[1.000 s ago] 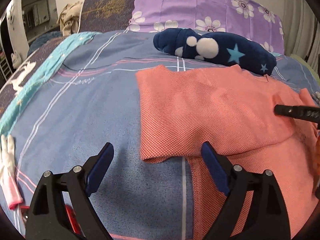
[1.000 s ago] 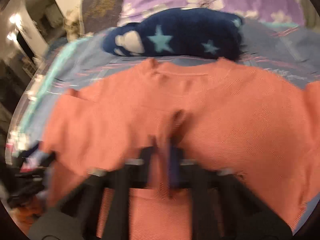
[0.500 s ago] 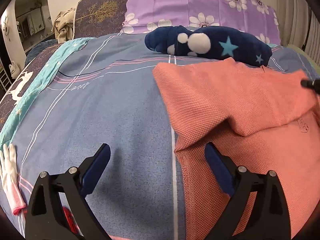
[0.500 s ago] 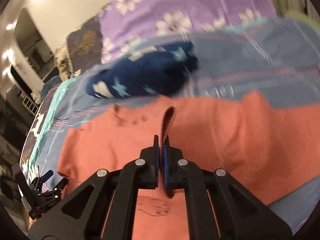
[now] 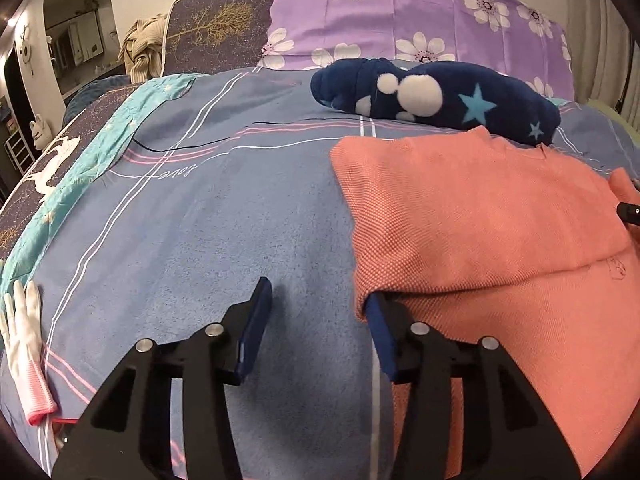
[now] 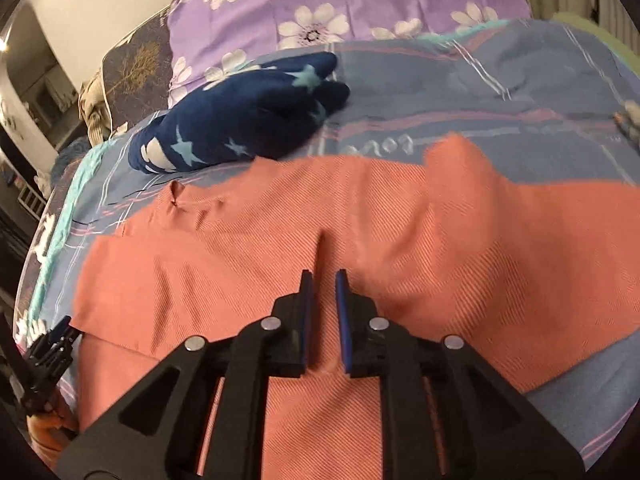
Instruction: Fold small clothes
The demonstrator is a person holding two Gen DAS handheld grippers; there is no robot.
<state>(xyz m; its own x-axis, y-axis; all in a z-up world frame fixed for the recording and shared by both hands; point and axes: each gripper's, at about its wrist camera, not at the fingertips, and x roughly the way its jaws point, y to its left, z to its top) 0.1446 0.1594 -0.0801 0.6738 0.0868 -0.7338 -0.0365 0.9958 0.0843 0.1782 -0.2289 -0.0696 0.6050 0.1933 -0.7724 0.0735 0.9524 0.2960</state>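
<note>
On the bed, across its blue striped bedspread (image 5: 224, 216), your task item, a salmon-pink knit shirt (image 5: 472, 216), lies spread with its left side folded over the body. Your left gripper (image 5: 316, 312) sits at the shirt's lower left fold corner. Its jaws have just been closing and stand about half open; the right finger's tip is tucked under the fold edge, the left finger rests over bare bedspread, and no cloth is pinched between the pads. Your right gripper (image 6: 325, 284) hovers over the middle of the shirt (image 6: 400, 240). Its jaws have just been opening and stand a narrow slit apart; a small raised ridge of pink cloth stands just ahead of the tips, but the pads grip nothing. A navy fleece garment (image 5: 440, 96) with stars and white dots lies just beyond the shirt's collar, against the purple floral pillow (image 5: 400, 12). A white glove (image 5: 24, 332) with a pink cuff lies at the bed's left edge.
</note>
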